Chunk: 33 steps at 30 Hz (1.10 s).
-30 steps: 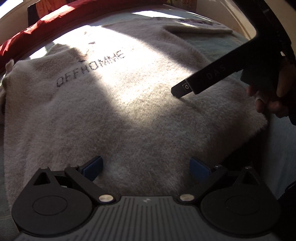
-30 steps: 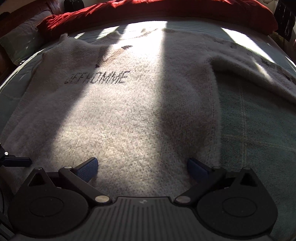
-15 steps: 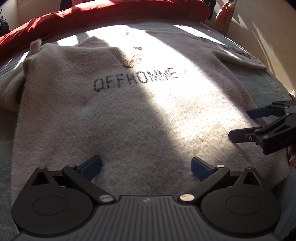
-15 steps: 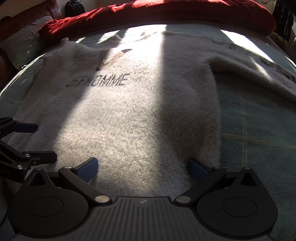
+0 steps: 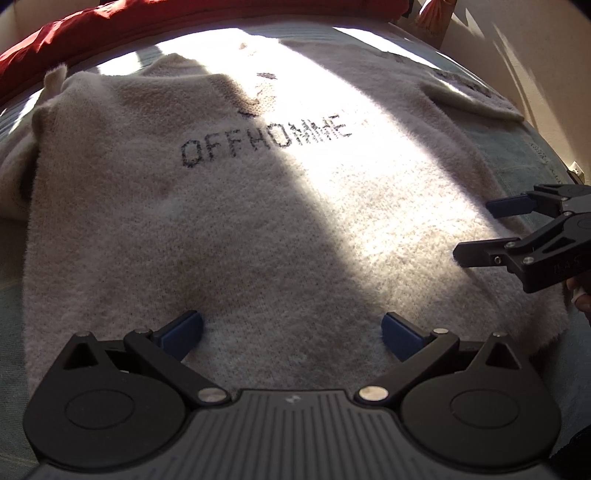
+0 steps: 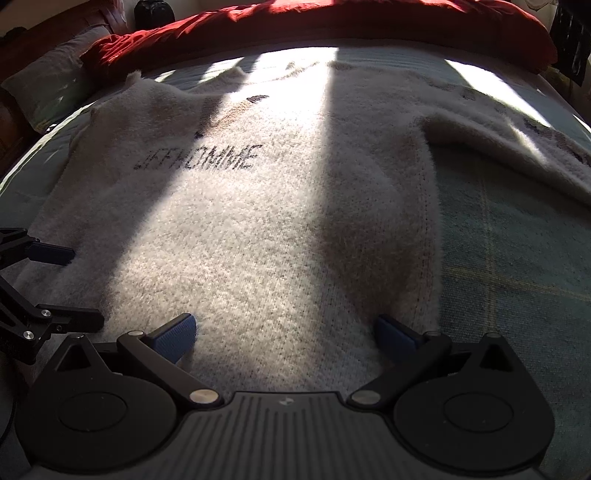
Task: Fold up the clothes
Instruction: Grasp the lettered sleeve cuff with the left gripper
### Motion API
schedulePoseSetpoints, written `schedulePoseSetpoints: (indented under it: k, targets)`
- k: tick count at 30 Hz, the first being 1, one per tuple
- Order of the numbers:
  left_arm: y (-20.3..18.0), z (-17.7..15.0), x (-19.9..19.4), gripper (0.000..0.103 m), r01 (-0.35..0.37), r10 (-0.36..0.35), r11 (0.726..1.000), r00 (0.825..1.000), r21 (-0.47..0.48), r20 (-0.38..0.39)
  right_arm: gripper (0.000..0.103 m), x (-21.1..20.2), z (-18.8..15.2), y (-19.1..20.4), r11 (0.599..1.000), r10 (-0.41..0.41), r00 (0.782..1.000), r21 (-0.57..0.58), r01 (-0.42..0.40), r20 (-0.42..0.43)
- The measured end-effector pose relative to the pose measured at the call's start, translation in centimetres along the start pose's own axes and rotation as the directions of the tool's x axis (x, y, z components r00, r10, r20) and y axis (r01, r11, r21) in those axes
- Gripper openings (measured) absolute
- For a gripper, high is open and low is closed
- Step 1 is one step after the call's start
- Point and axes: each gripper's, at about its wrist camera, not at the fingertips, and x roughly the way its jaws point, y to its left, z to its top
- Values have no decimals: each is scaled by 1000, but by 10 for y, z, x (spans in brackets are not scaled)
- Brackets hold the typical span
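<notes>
One sweater on the bed, both of your grippers open at its bottom hem.

On the left, the sweater [image 5: 258, 221] ends at its side edge, with a strip of free green bedcover [image 6: 509, 266] beyond it; your left gripper [image 5: 291, 332] stands wide open above the hem, its two blue pads [image 5: 183, 330] near the knit, and I cannot tell if they touch it. There is one sweater, cream and fuzzy, lying flat with the printed word facing up, one sleeve [image 6: 517, 144] stretched to the right, and one red blanket [image 6: 295, 18] along the far edge. On the right, your right gripper [image 6: 284, 332] is also wide open and holds nothing, close to the right side seam, with much free bedcover beside it.
</notes>
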Motion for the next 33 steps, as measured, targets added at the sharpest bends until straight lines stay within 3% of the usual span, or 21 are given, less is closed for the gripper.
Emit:
schedulePoseSetpoints:
  k: [4, 7, 10, 12, 15, 18, 22, 24, 27, 30, 33]
  targets:
    - [11, 12, -25, 102, -53, 53, 999, 998, 8, 39, 103, -1, 0, 1, 1000, 0, 1000, -13, 0, -2]
    - [37, 27, -52, 102, -100, 102, 995, 987, -19, 124, 103, -3, 5, 3, 1000, -14, 1000, 3, 14, -10]
    - [73, 40, -70, 101, -191, 204, 978, 961, -87, 185, 103, -5, 12, 6, 999, -26, 1000, 33, 26, -13]
    - [105, 47, -76, 95, -263, 290, 953, 935, -148, 206, 103, -6, 18, 9, 999, -21, 1000, 43, 21, -6]
    - [149, 53, -70, 82, -315, 363, 917, 913, -247, 184, 103, -4, 28, 12, 998, -18, 1000, 60, 18, 12]
    - [183, 54, -52, 77, -299, 359, 905, 918, -303, 167, 103, 2, 36, 15, 997, -16, 1000, 79, 15, 10]
    - [197, 57, -28, 77, -272, 334, 908, 929, -318, 159, 103, 12, 42, 22, 998, -34, 999, 58, 34, -2]
    - [199, 60, -16, 75, -286, 345, 907, 926, -309, 153, 103, 17, 43, 24, 998, -52, 999, 41, 52, -14]
    - [205, 67, 1, 53, -369, 425, 871, 897, -323, 119, 103, 23, 45, 27, 997, -71, 997, 30, 71, -17]
    - [214, 69, 2, 50, -365, 446, 845, 885, -391, 138, 103, 26, 46, 28, 996, -83, 996, 18, 83, -18]
    - [212, 74, 2, 49, -402, 500, 808, 855, -430, 141, 103, 29, 47, 29, 996, -89, 996, 13, 89, -13]
